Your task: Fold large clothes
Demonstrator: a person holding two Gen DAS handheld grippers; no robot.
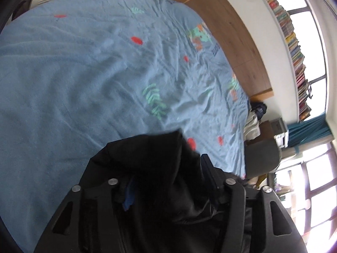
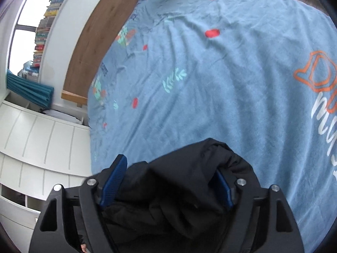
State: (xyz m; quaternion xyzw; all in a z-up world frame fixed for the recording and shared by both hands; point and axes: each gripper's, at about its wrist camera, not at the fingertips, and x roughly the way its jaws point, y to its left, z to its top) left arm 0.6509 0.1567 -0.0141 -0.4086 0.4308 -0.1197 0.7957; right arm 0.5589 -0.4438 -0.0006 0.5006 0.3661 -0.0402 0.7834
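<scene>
The bed (image 1: 84,73) with its blue printed cover spreads far ahead. A black jacket (image 2: 185,179) lies bunched at its near edge: soft, puffy, probably slippery, best taken by hem or shoulders. My right gripper (image 2: 168,181) is parted around it, loose; my left gripper (image 1: 164,181) looks parted too, mostly buried in cloth.

Ahead of the gripper spreads a bed's blue printed cover (image 1: 88,67), a wooden headboard (image 1: 236,42) beyond it, with bookshelves (image 1: 294,48) and bright windows (image 1: 316,187) to its right.
</scene>
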